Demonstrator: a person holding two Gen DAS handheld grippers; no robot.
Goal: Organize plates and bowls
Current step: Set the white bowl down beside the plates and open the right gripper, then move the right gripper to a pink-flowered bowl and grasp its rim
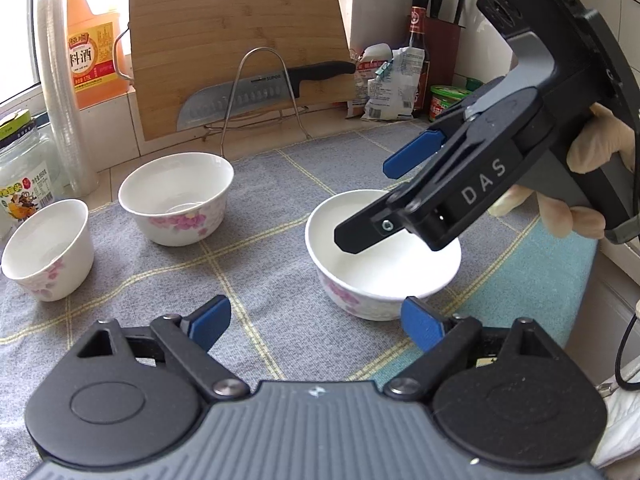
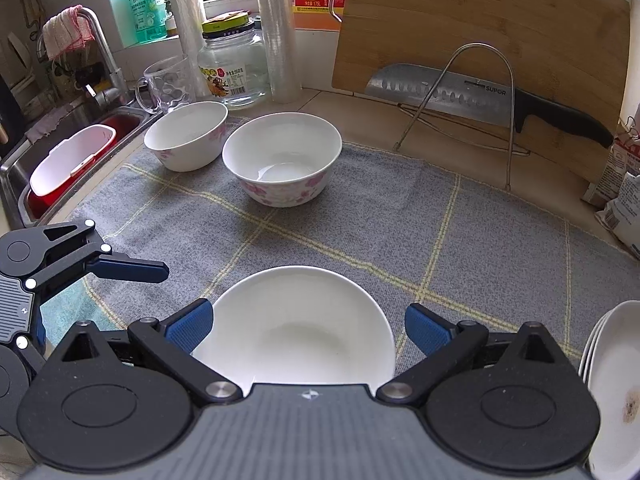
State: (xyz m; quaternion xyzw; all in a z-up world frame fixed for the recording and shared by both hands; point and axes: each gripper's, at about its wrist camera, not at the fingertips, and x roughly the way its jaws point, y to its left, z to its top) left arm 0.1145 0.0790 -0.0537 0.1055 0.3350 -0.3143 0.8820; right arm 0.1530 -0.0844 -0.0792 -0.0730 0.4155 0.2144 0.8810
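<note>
While my right tongs (image 2: 306, 330) gape wide over the near bowl (image 2: 296, 328) on the desk and my left tongs (image 1: 316, 322) stand apart, empty, I should clear its rim before fetching the next bowl (image 2: 282, 158).

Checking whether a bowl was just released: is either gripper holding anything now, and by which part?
Nothing is held. The right gripper is wide open around the near bowl, pads off its rim. The left gripper is open and empty.
</note>
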